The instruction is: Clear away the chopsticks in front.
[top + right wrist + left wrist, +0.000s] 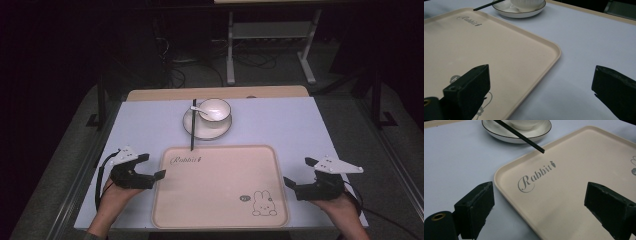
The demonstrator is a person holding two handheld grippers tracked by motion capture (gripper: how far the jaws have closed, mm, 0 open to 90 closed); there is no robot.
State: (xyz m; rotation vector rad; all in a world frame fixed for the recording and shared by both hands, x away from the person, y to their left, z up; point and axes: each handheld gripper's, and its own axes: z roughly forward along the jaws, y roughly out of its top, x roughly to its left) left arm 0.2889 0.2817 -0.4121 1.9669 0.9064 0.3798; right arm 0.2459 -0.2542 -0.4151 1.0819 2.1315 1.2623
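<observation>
1. The left tool (150, 166) sits at the left edge of the tray (220, 220), jaws apart and straddling the rim near the tray's near-left corner. In the left gripper view one jaw stands over the pale surface (454, 157) and the other over the tray floor, with nothing between them but the rim.

2. The right tool (298, 176) sits at the tray's right edge, jaws apart as well. The right gripper view shows one jaw above the tray by the rabbit drawing and the other above the bare surface. It is not closed on the rim.

3. The tray lies flat on the surface in front of the person, and nothing rests on it. It carries a "Rabbit" script near the far-left corner and a rabbit figure near the near-right corner.

4. Beyond the tray's far edge stands a plate (192, 131) with a bowl (216, 111) on it, and a white spoon (199, 109) leans in the bowl. A black chopstick (193, 125) lies across the plate's left part, its near tip over the tray's far rim.

5. Judged from this, the work is at its very start. Both tools are lined up on opposite tray edges but neither has gripped it. Closing on the rims and any lifting or shifting are all left to do.
</observation>
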